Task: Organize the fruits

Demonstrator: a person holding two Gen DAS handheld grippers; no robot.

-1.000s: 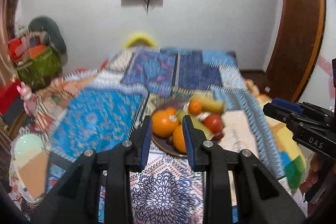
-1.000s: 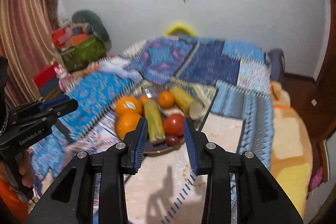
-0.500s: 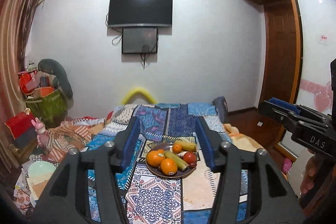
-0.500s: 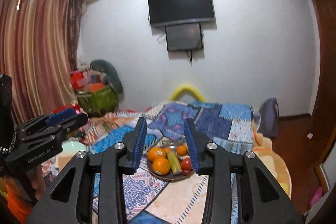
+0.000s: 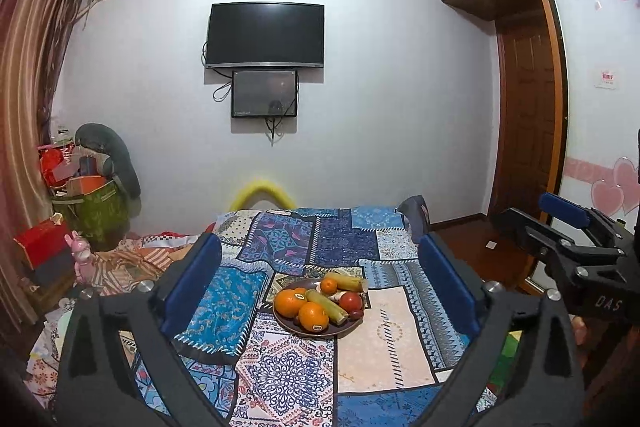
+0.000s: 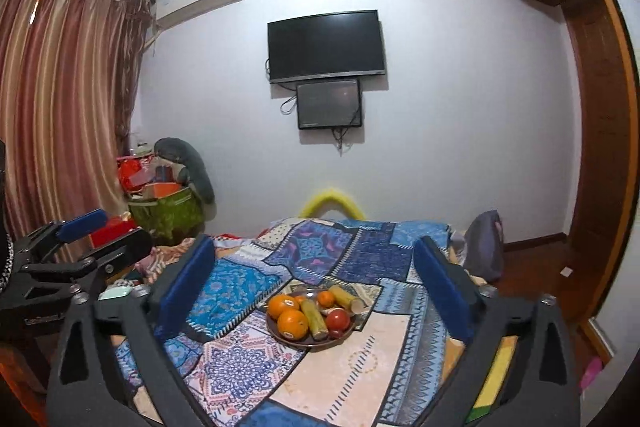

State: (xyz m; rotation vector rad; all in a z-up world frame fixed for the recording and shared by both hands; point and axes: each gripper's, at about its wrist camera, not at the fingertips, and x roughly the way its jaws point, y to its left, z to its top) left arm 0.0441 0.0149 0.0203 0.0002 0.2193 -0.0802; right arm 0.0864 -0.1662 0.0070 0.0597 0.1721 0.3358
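A dark round plate (image 5: 294,328) of fruit sits mid-bed on the patchwork quilt (image 5: 344,243). It holds oranges (image 5: 289,303), a red tomato (image 5: 351,301), a greenish-yellow stalk (image 5: 326,305) and a small tangerine (image 5: 329,285). The plate (image 6: 280,337) also shows in the right wrist view with its oranges (image 6: 293,323) and tomato (image 6: 338,319). My left gripper (image 5: 320,279) is wide open and empty, held back from the plate. My right gripper (image 6: 316,279) is wide open and empty too, also well short of it.
A TV (image 5: 265,35) hangs on the far wall. Boxes and a green bag (image 5: 94,211) pile up at the left by the curtain (image 6: 60,115). A wooden door (image 5: 528,123) and wardrobe stand at the right. A grey bag (image 6: 486,247) lies at the bed's right edge.
Both grippers have pulled back and up from close over the fruit plate to a far view of the room. Both sets of jaws have opened wide.
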